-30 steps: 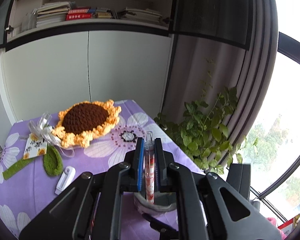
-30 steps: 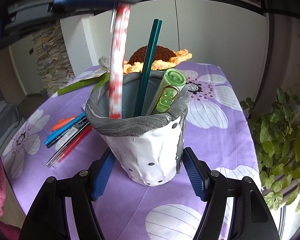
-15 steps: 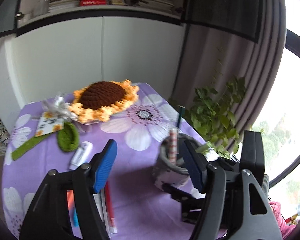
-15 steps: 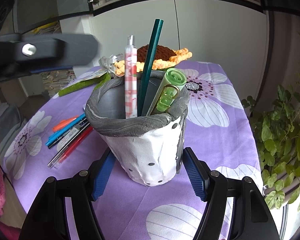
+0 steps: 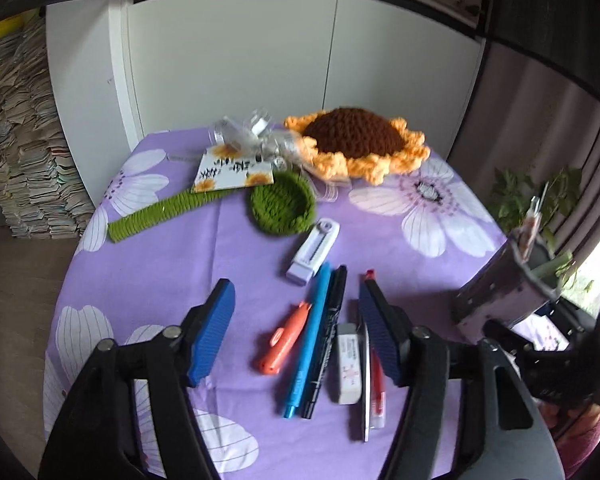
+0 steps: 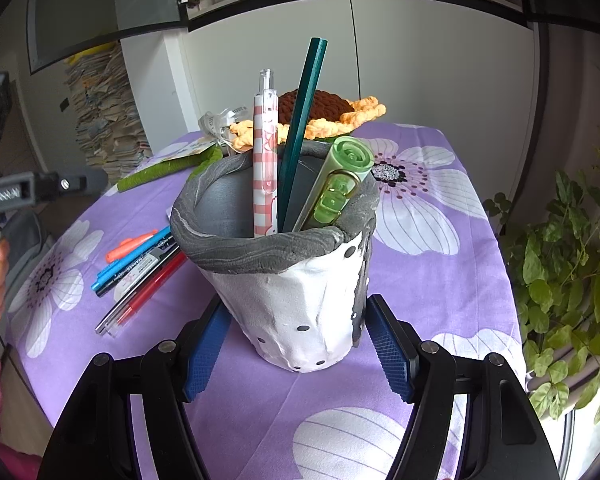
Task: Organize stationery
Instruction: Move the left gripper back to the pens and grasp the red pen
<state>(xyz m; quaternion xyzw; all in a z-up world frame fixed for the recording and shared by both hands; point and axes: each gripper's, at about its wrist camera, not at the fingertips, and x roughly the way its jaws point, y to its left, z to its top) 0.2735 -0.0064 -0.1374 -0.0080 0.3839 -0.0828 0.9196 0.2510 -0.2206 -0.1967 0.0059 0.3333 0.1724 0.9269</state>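
Observation:
A grey-and-white pen holder (image 6: 296,284) stands between the fingers of my right gripper (image 6: 296,344), which is shut on it. It holds a pink checked pen (image 6: 265,152), a dark green pencil (image 6: 302,120) and a green tube (image 6: 336,188). My left gripper (image 5: 296,328) is open and empty above loose stationery on the purple cloth: an orange pen (image 5: 286,336), a blue pen (image 5: 310,336), a black marker (image 5: 328,332), a white eraser (image 5: 348,364), a red pen (image 5: 376,384) and a white correction tape (image 5: 314,250). The holder also shows at the right of the left wrist view (image 5: 504,288).
A crocheted sunflower (image 5: 356,144) with green stem (image 5: 160,214), leaf (image 5: 282,208) and a card (image 5: 232,170) lies at the table's far side. A potted plant (image 6: 560,272) stands right of the table. White cabinets stand behind.
My left gripper opened and let the pink checked pen drop into the holder, then pulled back and swung left over the loose pens. The right gripper stayed on the holder.

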